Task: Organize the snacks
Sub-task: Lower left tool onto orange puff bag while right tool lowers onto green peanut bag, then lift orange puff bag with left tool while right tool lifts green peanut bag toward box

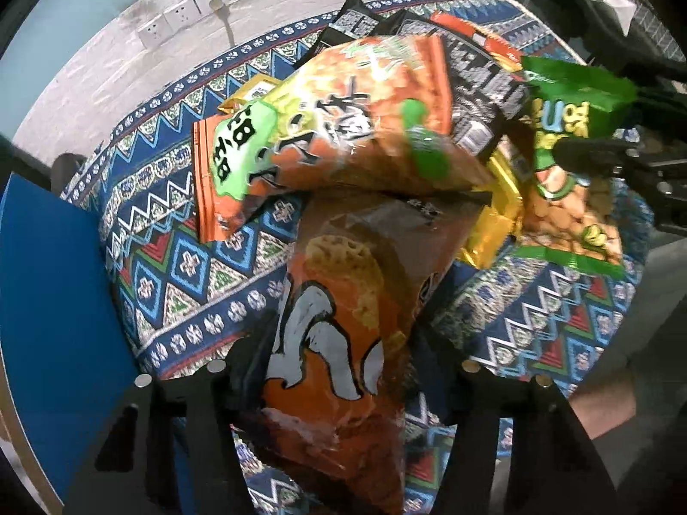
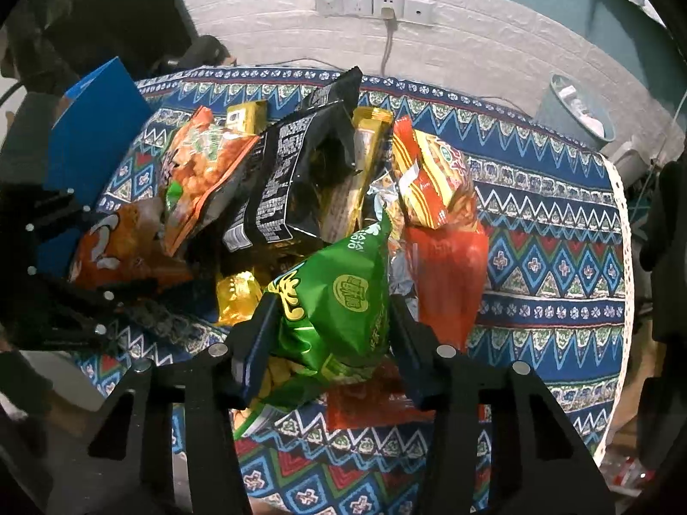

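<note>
A pile of snack bags lies on a table with a patterned blue cloth (image 2: 558,223). My left gripper (image 1: 330,382) is shut on a brown-orange chip bag (image 1: 343,322), which also shows in the right wrist view (image 2: 124,249). My right gripper (image 2: 326,334) is shut on a green snack bag (image 2: 339,300); this bag also shows at the right of the left wrist view (image 1: 571,171). An orange bag with green patches (image 1: 343,128) rests on the pile above the chip bag. A black bag (image 2: 292,180), gold packets (image 2: 365,163) and red bags (image 2: 446,270) lie in the middle.
A blue box (image 2: 94,128) stands at the table's left edge, also in the left wrist view (image 1: 47,283). A grey bin (image 2: 575,107) stands behind the table by the white brick wall with sockets (image 2: 373,4). The cloth's right side is bare.
</note>
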The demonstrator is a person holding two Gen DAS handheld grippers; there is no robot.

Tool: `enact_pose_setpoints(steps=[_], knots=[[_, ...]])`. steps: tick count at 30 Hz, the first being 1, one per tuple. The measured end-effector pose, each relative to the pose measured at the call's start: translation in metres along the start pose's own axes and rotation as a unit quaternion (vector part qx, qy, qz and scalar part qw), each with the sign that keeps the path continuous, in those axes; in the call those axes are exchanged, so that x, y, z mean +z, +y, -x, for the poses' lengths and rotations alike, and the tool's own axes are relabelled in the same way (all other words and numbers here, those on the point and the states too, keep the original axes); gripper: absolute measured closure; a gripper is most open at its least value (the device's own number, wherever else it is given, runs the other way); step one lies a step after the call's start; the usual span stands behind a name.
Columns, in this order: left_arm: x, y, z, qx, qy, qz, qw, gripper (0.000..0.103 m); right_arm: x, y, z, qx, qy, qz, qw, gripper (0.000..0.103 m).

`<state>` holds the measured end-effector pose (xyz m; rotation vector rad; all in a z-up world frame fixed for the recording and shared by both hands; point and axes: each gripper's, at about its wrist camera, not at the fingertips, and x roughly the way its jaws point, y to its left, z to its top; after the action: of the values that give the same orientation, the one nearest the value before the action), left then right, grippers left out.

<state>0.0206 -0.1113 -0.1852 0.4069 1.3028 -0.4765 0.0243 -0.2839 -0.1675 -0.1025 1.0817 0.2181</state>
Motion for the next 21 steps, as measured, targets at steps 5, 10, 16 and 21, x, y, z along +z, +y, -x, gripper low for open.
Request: enact_pose_setpoints(steps=[5, 10, 16, 21], knots=[[-0.008, -0.003, 0.029, -0.026, -0.021, 0.007, 0.9994, 0.05, -0.001, 0.006, 0.007, -0.006, -0.007, 0.01, 1.0, 0.057], [-0.006, -0.009, 0.055, -0.042, -0.044, 0.013, 0.998, 0.056, -0.001, 0.009, 0.021, -0.008, -0.023, 0.012, 1.0, 0.059], [-0.008, -0.012, 0.071, -0.056, -0.068, 0.02, 0.9959, 0.059, -0.001, 0.004, 0.04, -0.002, -0.048, 0.001, 0.999, 0.062], [-0.005, -0.012, 0.086, -0.067, -0.094, 0.022, 0.9931, 0.059, 0.0, 0.002, 0.056, -0.005, -0.071, -0.003, 0.997, 0.062]])
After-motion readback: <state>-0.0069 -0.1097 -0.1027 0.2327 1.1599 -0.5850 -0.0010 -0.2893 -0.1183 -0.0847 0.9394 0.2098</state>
